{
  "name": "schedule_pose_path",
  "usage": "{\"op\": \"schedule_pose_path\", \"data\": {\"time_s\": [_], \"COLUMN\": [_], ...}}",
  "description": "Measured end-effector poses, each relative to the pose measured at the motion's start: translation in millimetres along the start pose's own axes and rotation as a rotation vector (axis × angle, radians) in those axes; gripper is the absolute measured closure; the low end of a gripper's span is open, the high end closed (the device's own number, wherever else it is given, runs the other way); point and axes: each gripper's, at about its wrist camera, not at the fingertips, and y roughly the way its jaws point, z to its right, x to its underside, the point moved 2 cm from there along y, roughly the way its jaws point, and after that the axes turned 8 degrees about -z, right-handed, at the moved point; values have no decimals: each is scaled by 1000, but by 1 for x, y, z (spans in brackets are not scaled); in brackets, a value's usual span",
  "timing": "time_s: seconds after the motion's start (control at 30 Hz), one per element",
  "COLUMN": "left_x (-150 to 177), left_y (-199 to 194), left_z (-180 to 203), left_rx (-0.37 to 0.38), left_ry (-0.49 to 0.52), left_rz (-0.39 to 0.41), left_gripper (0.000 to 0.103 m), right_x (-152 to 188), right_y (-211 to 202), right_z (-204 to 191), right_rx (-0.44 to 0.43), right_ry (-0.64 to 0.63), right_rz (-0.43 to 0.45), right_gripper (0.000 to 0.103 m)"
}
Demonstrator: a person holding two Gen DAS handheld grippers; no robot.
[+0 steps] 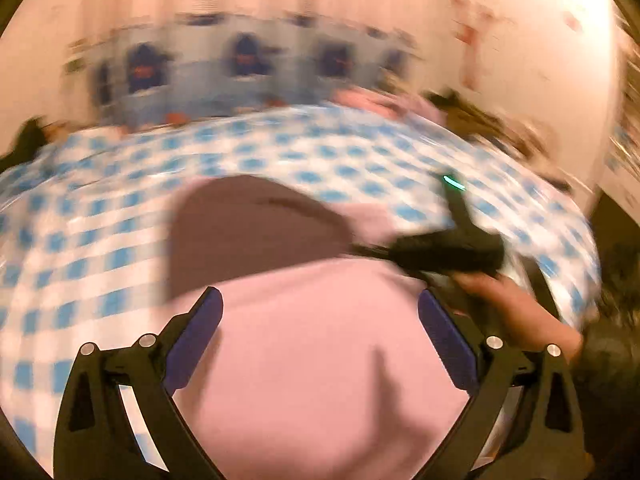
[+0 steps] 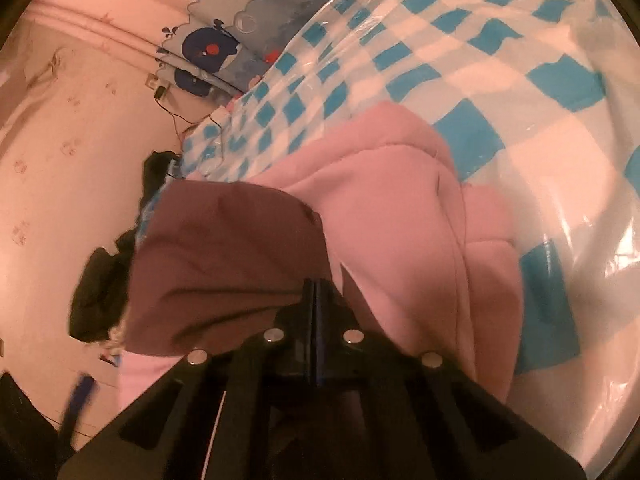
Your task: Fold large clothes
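Observation:
A large pink garment [image 1: 320,360] lies on the blue-and-white checked tablecloth [image 1: 100,240], with a brown part [image 1: 248,232] showing at its far side. This view is blurred. My left gripper [image 1: 320,312] hovers over the pink cloth, open wide, with nothing pinched. A hand [image 1: 520,312] holds my right gripper [image 1: 358,249], whose tips reach the brown part's right edge. In the right wrist view the right gripper [image 2: 316,286] is shut, its tips where the brown part [image 2: 224,248] meets the pink cloth [image 2: 400,208]. No cloth shows between the pads.
Clear plastic covers the checked tablecloth [image 2: 460,60]. A blue cartoon-printed fabric [image 2: 224,40] hangs behind the table. Dark clothing [image 2: 100,292] lies past the table's left edge, with thin cables [image 2: 176,120] near the wall.

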Motion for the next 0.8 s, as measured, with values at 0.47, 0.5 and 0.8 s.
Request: {"op": "schedule_pose_path", "data": {"time_s": [0.47,0.5,0.8], "left_x": [48,48,58], "left_y": [67,64,-41], "left_z": [-82,-79,-155], "left_rx": [357,354,91], "left_ry": [-383,-365,-329], "left_rz": [-266,-268,-190], "left_gripper": [8,8,9], "right_x": [20,19,67], "right_y": [8,10,99], "right_z": [-44,-52,-183], "right_rx": [352,369,216], "right_ry": [-229,-247,-367], "right_rz": [95,97,41], "right_gripper": [100,98,97]}}
